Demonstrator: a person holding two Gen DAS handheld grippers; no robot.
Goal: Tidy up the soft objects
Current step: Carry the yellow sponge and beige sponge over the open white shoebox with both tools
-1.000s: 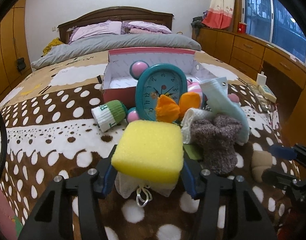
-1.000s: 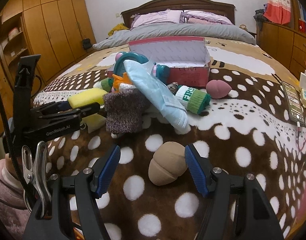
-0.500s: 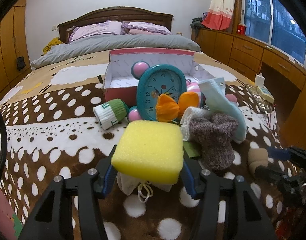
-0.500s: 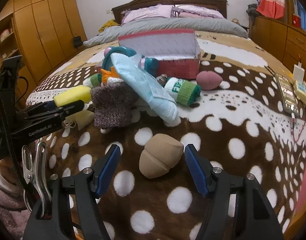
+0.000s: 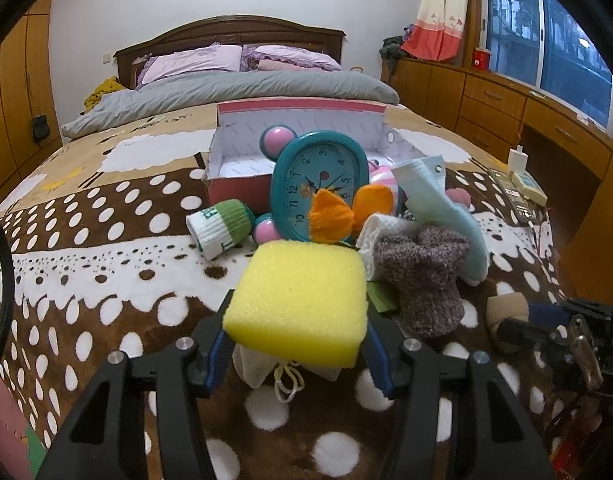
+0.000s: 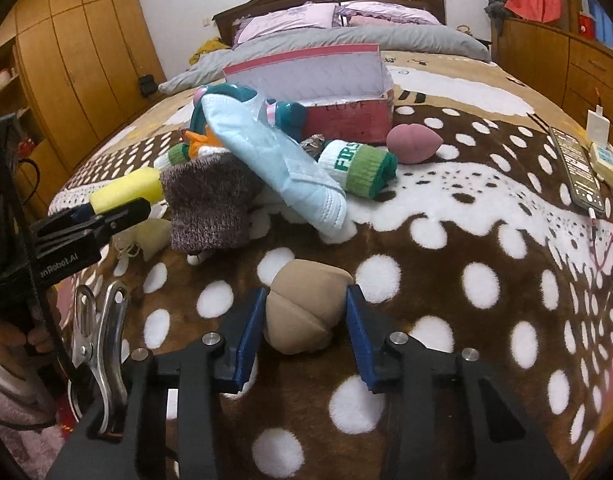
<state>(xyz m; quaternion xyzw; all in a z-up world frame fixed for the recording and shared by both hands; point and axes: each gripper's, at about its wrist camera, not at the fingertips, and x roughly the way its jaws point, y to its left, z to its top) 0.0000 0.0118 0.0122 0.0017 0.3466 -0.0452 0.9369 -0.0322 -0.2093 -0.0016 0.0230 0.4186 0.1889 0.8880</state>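
On the bed, biggest thing first:

Blanket (image 6: 446,208): brown with white dots, spread over the bed; it serves as the work surface, so everything soft lies loose on it.

Box (image 5: 242,160): pink-sided and open-topped, standing behind the heap with its mouth up; probably the place the soft things are meant to go.

Clock (image 5: 318,184): teal, propped upright against the box front; a hard thing among soft ones, so likely to be left alone.

Pale blue cloth (image 6: 274,152): draped slantwise over the heap, resting on the fuzzy grey-brown sock (image 6: 210,204).

Rolled sock (image 6: 358,164): green and white, lying on its side just beside the pink sponge (image 6: 414,142), which sits near the box corner.

Yellow sponge (image 5: 302,304): held off the blanket in the left gripper (image 5: 298,348), whose pads press both its sides; it seems parked there while the other hand works.

Tan puff (image 6: 306,304): resting on the blanket, apart from the heap, between the blue pads of the right gripper (image 6: 302,324).

Right gripper: jaws closing around the puff; the left pad is at its side, while a narrow gap shows at the right pad, so the grip looks not yet made.
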